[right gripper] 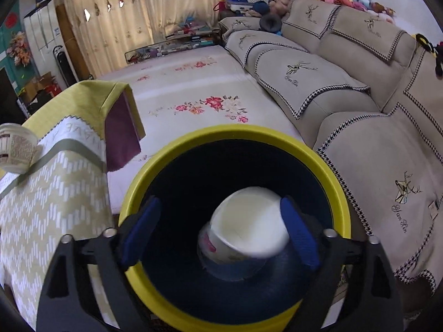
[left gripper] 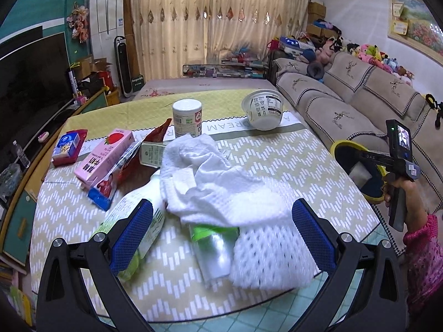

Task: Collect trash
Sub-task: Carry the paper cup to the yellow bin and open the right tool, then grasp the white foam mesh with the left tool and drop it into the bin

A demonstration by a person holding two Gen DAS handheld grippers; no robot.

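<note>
My left gripper (left gripper: pixel 223 207) stands open low over a heap of rubbish on the table. Between its blue fingers lie a crumpled white paper towel (left gripper: pixel 205 171), a white foam net (left gripper: pixel 271 249) and a clear bottle with a green label (left gripper: pixel 216 246). A green and white pouch (left gripper: pixel 133 221) lies under the left finger. My right gripper (right gripper: pixel 220 203) is open over a yellow-rimmed dark bin (right gripper: pixel 221 131). A white paper cup (right gripper: pixel 243 227) lies tilted inside the bin, with the left pad well clear of it.
Further back on the table (left gripper: pixel 304 160) are a pink strawberry milk carton (left gripper: pixel 105 155), a red snack wrapper (left gripper: pixel 157 135), a white can (left gripper: pixel 187 117), an upturned white bowl (left gripper: pixel 263 108) and a red tissue pack (left gripper: pixel 67 149). A beige sofa (right gripper: pixel 360 110) runs along the right, beside the bin.
</note>
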